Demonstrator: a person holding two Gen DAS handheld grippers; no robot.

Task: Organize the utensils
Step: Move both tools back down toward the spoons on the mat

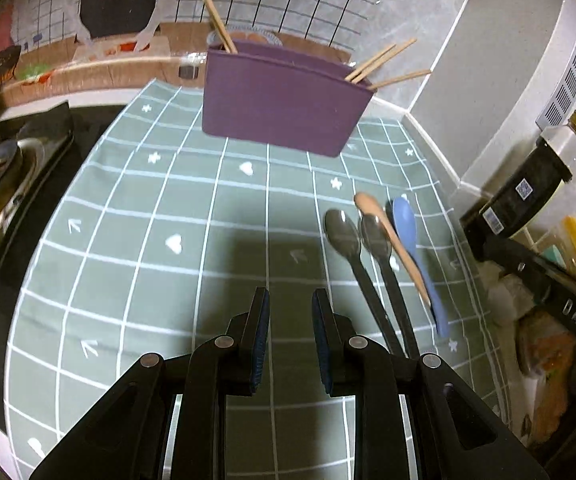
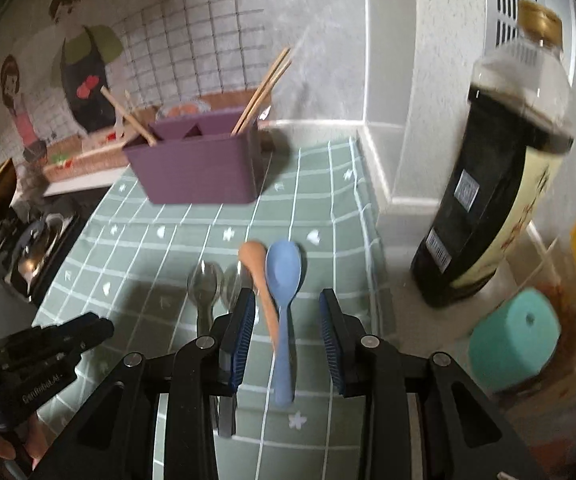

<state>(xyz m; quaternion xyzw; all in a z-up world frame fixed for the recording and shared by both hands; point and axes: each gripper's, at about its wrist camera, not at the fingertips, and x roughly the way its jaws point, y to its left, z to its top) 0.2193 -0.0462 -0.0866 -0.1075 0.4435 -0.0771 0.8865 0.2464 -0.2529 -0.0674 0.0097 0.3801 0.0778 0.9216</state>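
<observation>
The right gripper (image 2: pixel 288 344) points steeply down over the checked cloth (image 2: pixel 327 216), jaws spread, pinching nothing; the blue spoon (image 2: pixel 284 280) lies on the cloth between them with the tan spoon (image 2: pixel 260 276) just beside it. The left gripper (image 1: pixel 289 336) angles down too, jaws apart and empty, two steel spoons (image 1: pixel 357 240) near its right finger. Its housing reads "GenRobot.AI". Farther back stands the purple holder (image 2: pixel 200 168) with chopsticks (image 2: pixel 264 88). The bottle (image 2: pixel 499 184) label cannot be read.
</observation>
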